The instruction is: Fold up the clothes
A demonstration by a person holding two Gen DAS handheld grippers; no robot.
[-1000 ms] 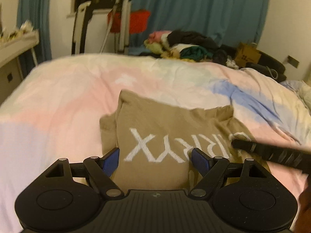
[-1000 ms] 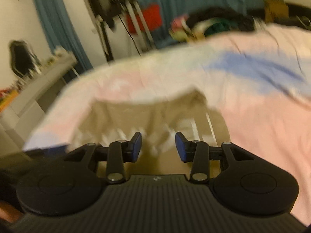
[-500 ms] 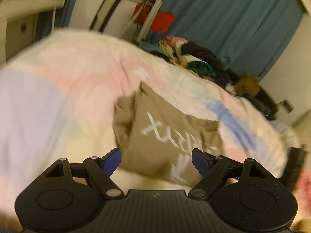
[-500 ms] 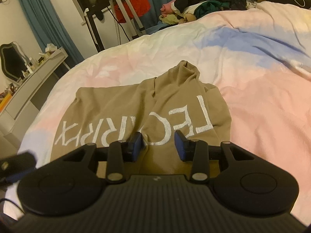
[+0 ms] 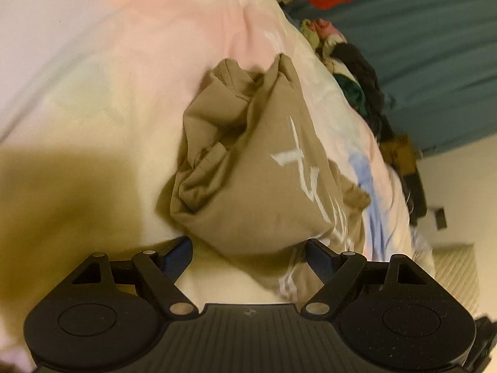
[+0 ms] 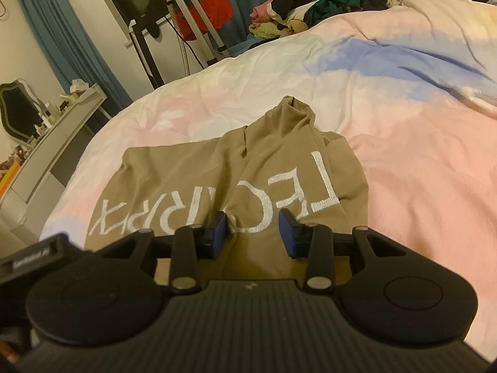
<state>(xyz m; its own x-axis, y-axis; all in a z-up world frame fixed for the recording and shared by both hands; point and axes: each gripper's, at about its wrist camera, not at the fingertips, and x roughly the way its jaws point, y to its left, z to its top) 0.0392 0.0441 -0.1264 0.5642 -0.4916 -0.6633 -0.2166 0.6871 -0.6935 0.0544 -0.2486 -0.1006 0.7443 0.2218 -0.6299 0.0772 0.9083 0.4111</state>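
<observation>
A tan garment (image 6: 236, 180) with white lettering lies partly folded on the pastel duvet (image 6: 403, 143). In the left wrist view the same tan garment (image 5: 254, 168) shows its bunched side, with a ribbed cuff at the left. My left gripper (image 5: 248, 256) is open, tilted, its blue pads to either side of the garment's near corner. My right gripper (image 6: 253, 233) stands open a smaller way, just above the near edge of the garment by the letters. Nothing is held between either pair of fingers.
A heap of mixed clothes (image 6: 313, 9) lies at the far end of the bed. A metal stand (image 6: 186, 25) with a red bag (image 6: 214, 9) and teal curtains are behind. A grey dresser (image 6: 52, 136) with small items stands left of the bed.
The left gripper has swung to the garment's left side and rolled, so its view is tilted. The right gripper has crept slightly closer to the garment. Both stayed open.
</observation>
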